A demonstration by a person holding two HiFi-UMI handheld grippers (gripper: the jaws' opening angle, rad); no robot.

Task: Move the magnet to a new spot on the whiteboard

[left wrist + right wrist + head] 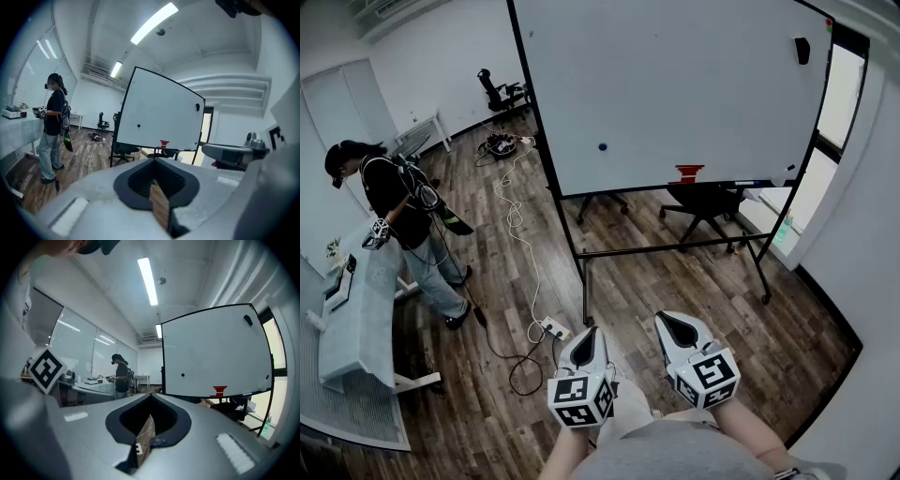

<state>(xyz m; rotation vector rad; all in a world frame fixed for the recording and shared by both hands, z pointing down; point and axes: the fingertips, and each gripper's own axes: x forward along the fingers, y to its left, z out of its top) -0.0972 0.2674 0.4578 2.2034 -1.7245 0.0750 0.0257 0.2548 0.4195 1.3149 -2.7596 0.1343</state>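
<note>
Blue magnet (602, 147) is sitting low-left on the whiteboard (675, 75), nothing touching it. Task isn't started, imo: approach, grab & re-place are all remaining. Left hand-held gripper (585, 333) & right hand-held gripper (676, 321) are hanging well apart from it, both closed, holding nothing.

No legible text or labels — none.

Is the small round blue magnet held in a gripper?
No, the blue magnet sits alone on the white whiteboard.
</note>
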